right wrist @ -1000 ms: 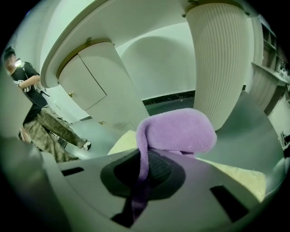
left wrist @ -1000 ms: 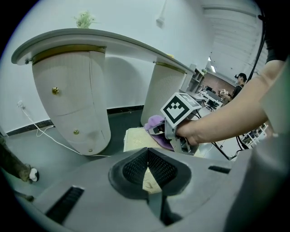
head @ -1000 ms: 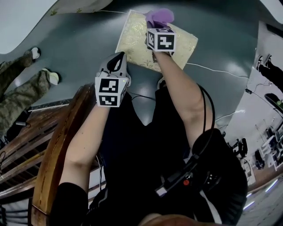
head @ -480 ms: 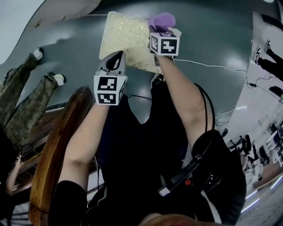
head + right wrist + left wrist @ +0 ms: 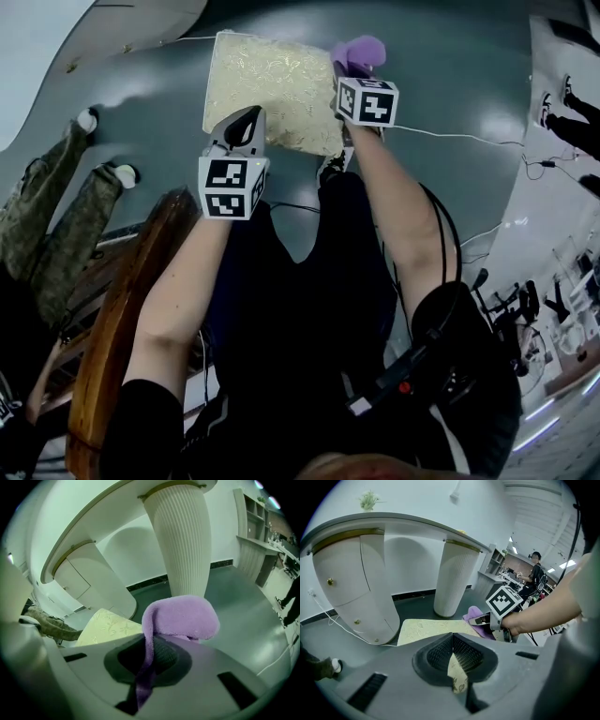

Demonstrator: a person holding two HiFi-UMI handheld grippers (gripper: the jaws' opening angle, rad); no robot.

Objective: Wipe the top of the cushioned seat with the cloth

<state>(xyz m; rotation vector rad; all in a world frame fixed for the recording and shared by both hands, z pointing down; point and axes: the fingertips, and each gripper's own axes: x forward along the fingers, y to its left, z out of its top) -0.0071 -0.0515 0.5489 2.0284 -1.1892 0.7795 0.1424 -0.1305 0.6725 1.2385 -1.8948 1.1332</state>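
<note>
Our L tongs (image 5: 452,654) nip the cushioned seat (image 5: 272,84) at its near edge; R tongs (image 5: 149,660) pinch the cloth (image 5: 182,617). Soft & floppy, we reckon: grip the fold, bulk ahead of tips.

The left forearm (image 5: 183,281) and right forearm (image 5: 398,216) reach forward, the right farther out; the left gripper (image 5: 246,127) pinches the near edge of the cushioned seat (image 5: 272,89) (a sliver of fabric shows between its jaws); the right gripper (image 5: 354,73) is clamped on the cloth (image 5: 180,618).
</note>
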